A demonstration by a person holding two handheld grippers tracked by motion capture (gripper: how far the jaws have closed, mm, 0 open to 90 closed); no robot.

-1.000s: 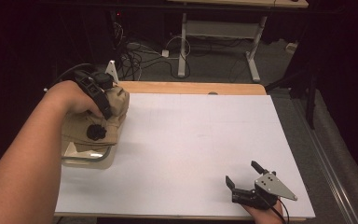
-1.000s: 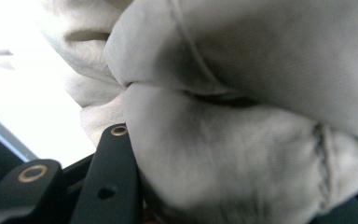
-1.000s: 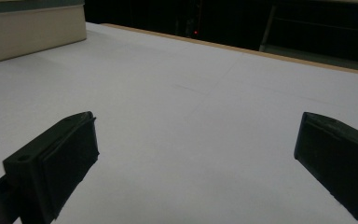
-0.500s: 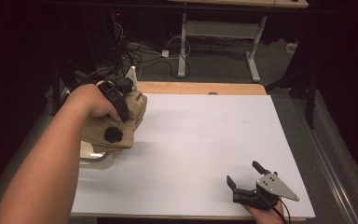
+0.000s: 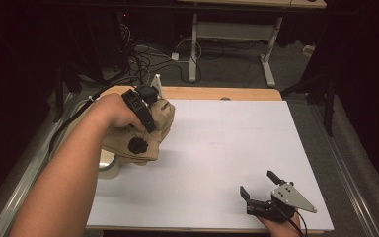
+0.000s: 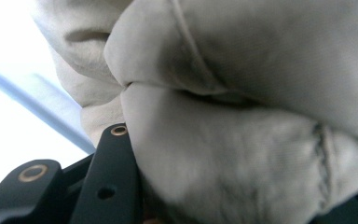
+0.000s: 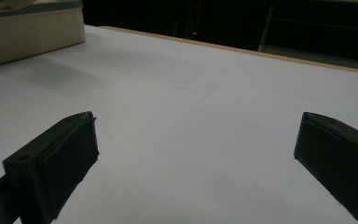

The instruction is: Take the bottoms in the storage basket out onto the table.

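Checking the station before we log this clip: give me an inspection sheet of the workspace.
Surface: white sheet covering a wooden table.
Job's things: bundled beige cloth, bunched in folds in the left gripper view.
Clutter: a pale round object partly hidden under the cloth at the sheet's left edge; cannot identify it.
Grippers: left gripper shut on the beige cloth; right gripper open, nothing between its jaws, at the near right.
Cables: black cable trailing from the left gripper; tangled leads on the floor beyond.
Surroundings: dark room, a desk frame behind.

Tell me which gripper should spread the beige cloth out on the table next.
Probably the right gripper: its jaws stand open and empty, while the left gripper is shut on the beige cloth.
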